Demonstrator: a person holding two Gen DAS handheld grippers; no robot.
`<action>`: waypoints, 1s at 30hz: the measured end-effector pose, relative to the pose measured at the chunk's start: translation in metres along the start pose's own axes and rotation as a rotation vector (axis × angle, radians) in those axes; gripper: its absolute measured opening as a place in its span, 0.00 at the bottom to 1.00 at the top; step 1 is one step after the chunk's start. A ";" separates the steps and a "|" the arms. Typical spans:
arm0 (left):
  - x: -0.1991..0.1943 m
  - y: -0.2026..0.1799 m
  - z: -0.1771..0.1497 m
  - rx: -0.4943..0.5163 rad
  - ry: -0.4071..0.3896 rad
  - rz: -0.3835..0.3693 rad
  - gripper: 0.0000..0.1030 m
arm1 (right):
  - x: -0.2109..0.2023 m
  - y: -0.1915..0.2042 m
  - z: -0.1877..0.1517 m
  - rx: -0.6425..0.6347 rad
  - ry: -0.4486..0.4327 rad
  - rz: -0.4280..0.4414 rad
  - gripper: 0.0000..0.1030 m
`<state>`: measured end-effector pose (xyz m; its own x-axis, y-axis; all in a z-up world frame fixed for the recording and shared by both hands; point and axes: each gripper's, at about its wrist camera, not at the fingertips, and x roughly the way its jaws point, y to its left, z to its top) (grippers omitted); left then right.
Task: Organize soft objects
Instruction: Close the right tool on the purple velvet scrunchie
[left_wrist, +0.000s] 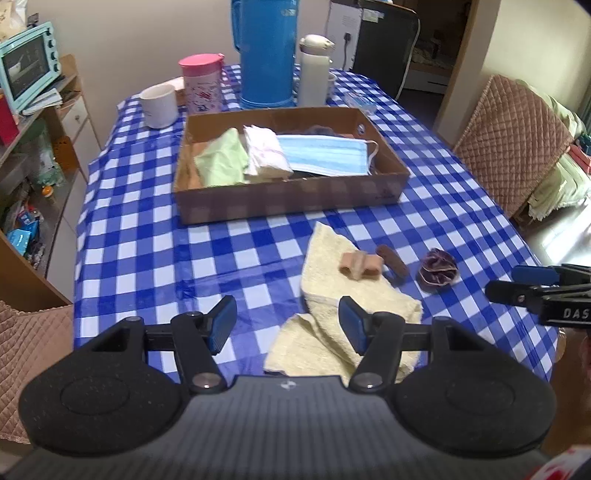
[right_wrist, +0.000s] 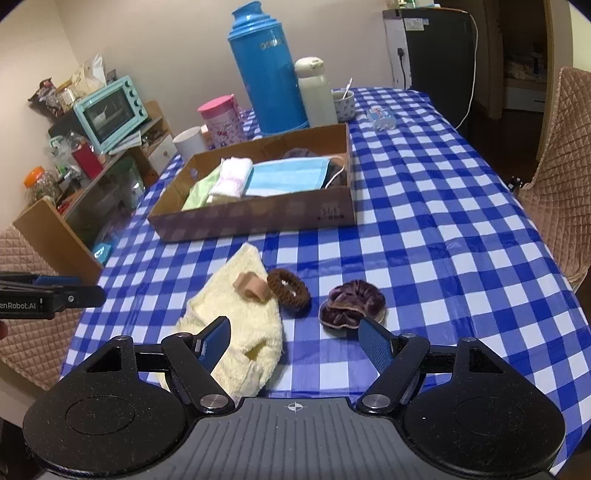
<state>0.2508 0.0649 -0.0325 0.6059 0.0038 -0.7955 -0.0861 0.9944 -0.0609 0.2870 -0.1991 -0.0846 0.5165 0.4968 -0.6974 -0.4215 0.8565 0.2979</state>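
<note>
Left wrist view: your left tool (left_wrist: 288, 325) hangs wide open and empty over the towel (left_wrist: 343, 295). Right wrist view: your right tool (right_wrist: 295, 341) is likewise wide open, holding nothing, near the purple scrunchie (right_wrist: 351, 302). Box (right_wrist: 258, 221) already holds a mask (right_wrist: 291, 177) and folded cloths (right_wrist: 231, 181). On the worktop (right_wrist: 443, 240) remain towel, brown tie (right_wrist: 288, 286), scrunchie. Step: picking the next item. Next, lower one tool and close on it.

On the right tool (left_wrist: 532, 291), seen from the left camera, we read white letters "DAS", cut off at the edge. On the left tool (right_wrist: 55, 295), seen from the right camera, we read "enRobot.AI". Print on the cardboard box (right_wrist: 332, 216) was too blurred to read.
</note>
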 end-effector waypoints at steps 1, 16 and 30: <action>0.002 -0.002 0.000 0.004 0.005 -0.005 0.57 | 0.001 0.001 -0.001 -0.007 0.003 -0.001 0.74; 0.038 -0.028 0.003 0.061 0.028 -0.073 0.57 | 0.029 0.007 -0.003 -0.126 0.006 -0.034 0.73; 0.079 -0.040 0.015 0.099 0.060 -0.113 0.57 | 0.064 0.007 0.007 -0.214 0.033 -0.007 0.52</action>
<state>0.3141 0.0273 -0.0837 0.5584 -0.1118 -0.8220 0.0599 0.9937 -0.0945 0.3220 -0.1607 -0.1224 0.4968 0.4827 -0.7213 -0.5684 0.8090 0.1499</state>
